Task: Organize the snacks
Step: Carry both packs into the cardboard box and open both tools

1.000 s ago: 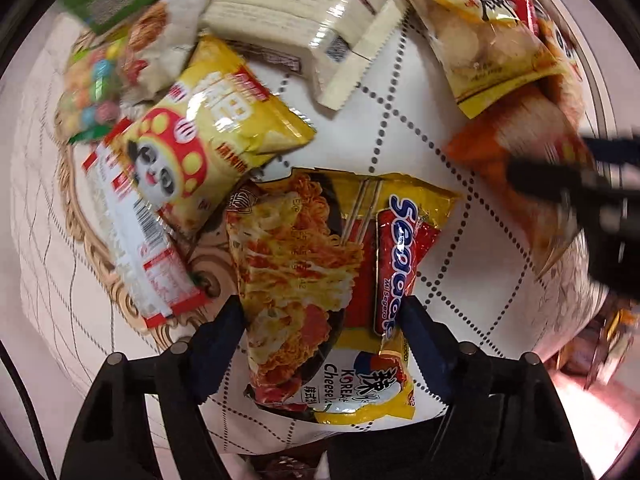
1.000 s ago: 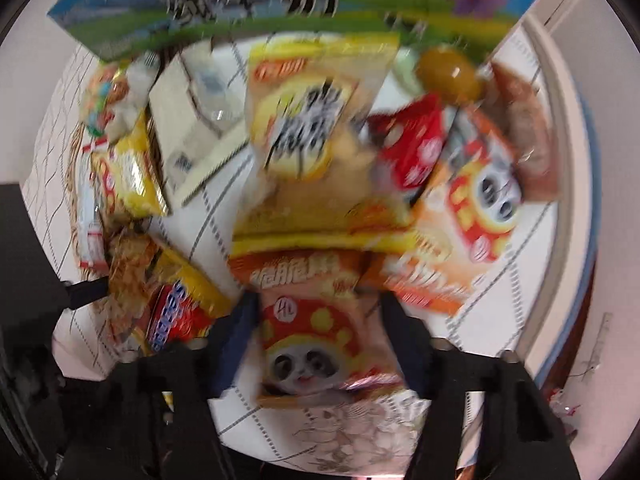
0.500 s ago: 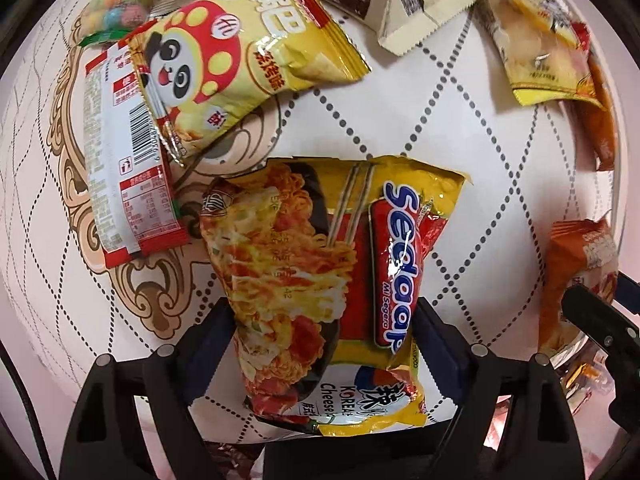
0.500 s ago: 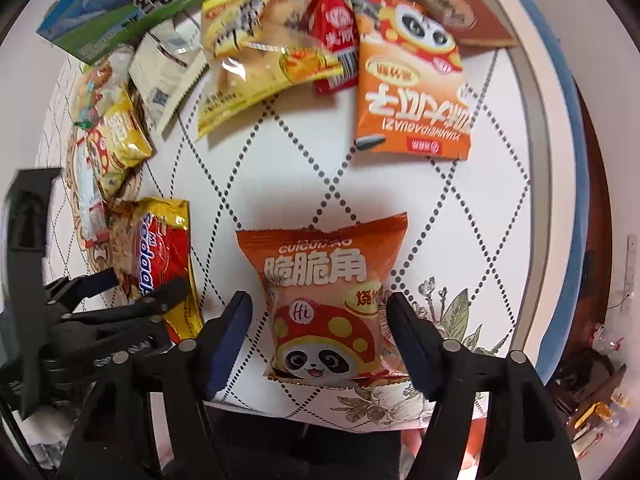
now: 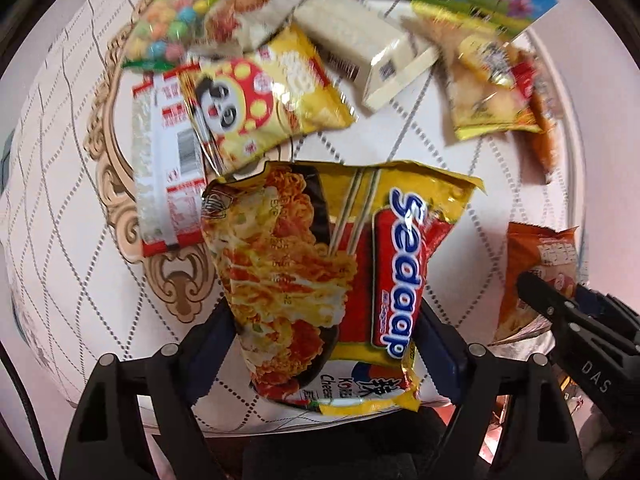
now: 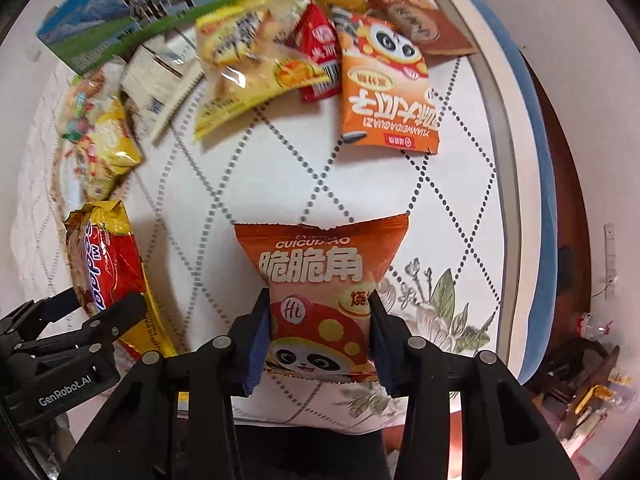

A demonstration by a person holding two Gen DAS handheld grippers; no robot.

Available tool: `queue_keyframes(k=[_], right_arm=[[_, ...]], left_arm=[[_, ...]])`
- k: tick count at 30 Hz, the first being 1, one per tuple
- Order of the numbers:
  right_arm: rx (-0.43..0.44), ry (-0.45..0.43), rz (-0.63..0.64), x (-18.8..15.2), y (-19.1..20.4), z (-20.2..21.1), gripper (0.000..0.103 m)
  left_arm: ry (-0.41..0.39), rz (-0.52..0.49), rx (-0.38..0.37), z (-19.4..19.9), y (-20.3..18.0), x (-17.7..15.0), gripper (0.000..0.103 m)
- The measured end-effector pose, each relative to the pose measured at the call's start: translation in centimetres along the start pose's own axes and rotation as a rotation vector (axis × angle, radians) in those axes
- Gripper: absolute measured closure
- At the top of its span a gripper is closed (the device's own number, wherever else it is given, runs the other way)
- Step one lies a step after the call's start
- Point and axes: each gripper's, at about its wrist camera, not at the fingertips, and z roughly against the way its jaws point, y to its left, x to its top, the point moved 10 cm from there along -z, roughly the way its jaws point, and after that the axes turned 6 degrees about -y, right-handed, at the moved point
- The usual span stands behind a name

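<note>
A yellow and red noodle packet (image 5: 340, 272) sits between the fingers of my left gripper (image 5: 326, 320), both pads against its sides, and rides with it above the white patterned table (image 5: 460, 148). The right wrist view shows the same packet (image 6: 104, 256) at the left with my left gripper (image 6: 106, 300) on it. My right gripper (image 6: 318, 308) is shut on the lower half of an orange panda snack bag (image 6: 316, 264), pinching it narrow near the table's front edge. In the left wrist view that bag (image 5: 536, 248) appears at the right.
Along the back lie a blue-green milk box (image 6: 160, 12), a yellow chip bag (image 6: 256, 64), a red sachet (image 6: 320, 56), an orange seed bag (image 6: 388, 92) and a brown pack (image 6: 420, 28). A yellow panda bag (image 5: 272, 108), a red-white packet (image 5: 168, 160) and a candy bag (image 5: 168, 36) crowd the left.
My right jaws stood wide around the orange panda bag half a second ago and have closed on it. My left gripper has carried the noodle packet sideways across the table.
</note>
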Motion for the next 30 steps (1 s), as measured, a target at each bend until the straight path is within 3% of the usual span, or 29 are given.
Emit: queue_keyframes(k=[5, 9, 15, 20, 24, 30], right_arm=[[0.068, -0.041, -0.027, 1.1, 1.0, 2.7, 0.058], [0.143, -0.093, -0.022, 5.3, 2.2, 5.8, 0.058], [0.256, -0.191, -0.001, 13.8, 2.7, 11.3, 0.058], [0.327, -0.262, 0.026, 21.9, 2.6, 15.5, 0.058], [0.32, -0.309, 0.073, 28.5, 3.5, 16.2, 0.058], [0.295, -0.254, 0.126, 35.6, 5.5, 11.3, 0.058]], left_arm=[[-0.057, 0.006, -0.041, 4.5, 0.7, 0.1, 0.019], [-0.13, 0.017, -0.054, 9.4, 1.8, 1.7, 0.019], [-0.222, 0.039, -0.097, 20.4, 0.5, 10.3, 0.019], [-0.277, 0.014, -0.11, 25.0, -0.2, 18.5, 0.019], [-0.262, -0.026, -0.06, 24.0, -0.9, 25.4, 0.019], [-0.078, -0.015, -0.011, 12.0, -2.5, 34.1, 0.019]])
